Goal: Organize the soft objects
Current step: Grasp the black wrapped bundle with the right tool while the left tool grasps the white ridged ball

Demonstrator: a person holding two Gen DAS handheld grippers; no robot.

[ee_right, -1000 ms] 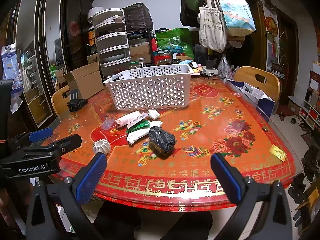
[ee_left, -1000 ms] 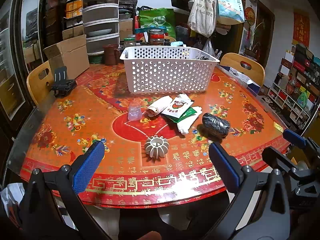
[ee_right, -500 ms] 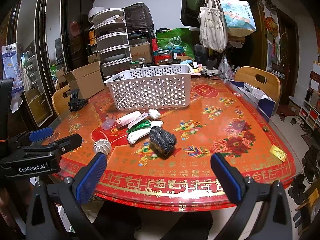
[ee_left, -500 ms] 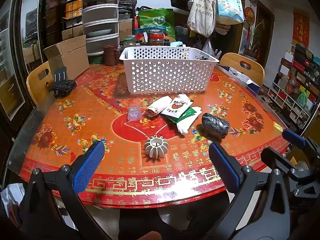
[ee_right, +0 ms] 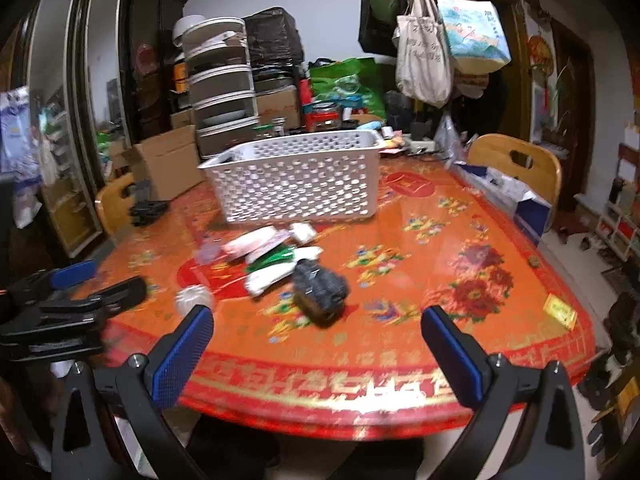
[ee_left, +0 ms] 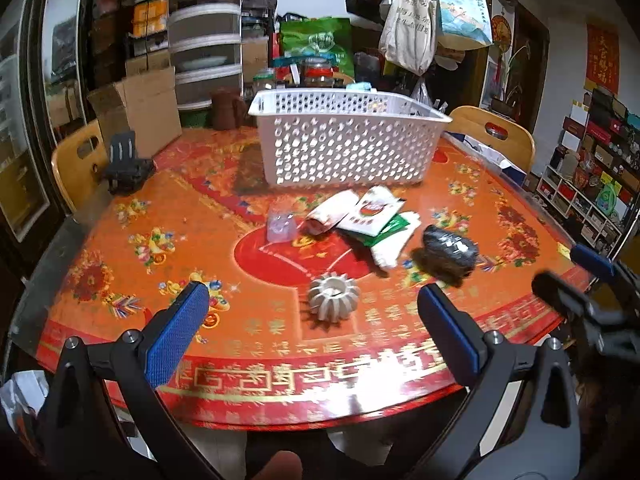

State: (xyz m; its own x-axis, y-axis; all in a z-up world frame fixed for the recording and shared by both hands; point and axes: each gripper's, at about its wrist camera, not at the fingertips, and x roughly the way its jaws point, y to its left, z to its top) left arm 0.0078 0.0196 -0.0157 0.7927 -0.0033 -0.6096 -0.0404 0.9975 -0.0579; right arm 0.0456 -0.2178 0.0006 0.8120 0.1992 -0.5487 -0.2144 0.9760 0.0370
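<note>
A white perforated basket (ee_left: 348,144) (ee_right: 296,180) stands at the back of the red round table (ee_left: 248,344). In front of it lies a cluster of soft items: a pale purple pouch (ee_left: 281,228), several white and green packets (ee_left: 368,216) (ee_right: 272,256), and a dark grey bundle (ee_left: 450,246) (ee_right: 320,290). A white ribbed ball (ee_left: 334,298) (ee_right: 194,300) sits nearest the front edge. My left gripper (ee_left: 316,328) is open above the table's front edge, just short of the ball. My right gripper (ee_right: 318,348) is open too, near the front edge short of the dark bundle.
A black stand (ee_left: 126,160) rests at the table's left, by a wooden chair (ee_left: 74,160). A cardboard box (ee_left: 140,108), jars and stacked drawers (ee_left: 208,40) crowd the back. Another chair (ee_right: 516,164) and a blue-white box (ee_right: 512,196) are at the right.
Both grippers have moved forward toward the table items, mostly in the last half second; the views are now slightly blurred. Nothing on the table has moved.
</note>
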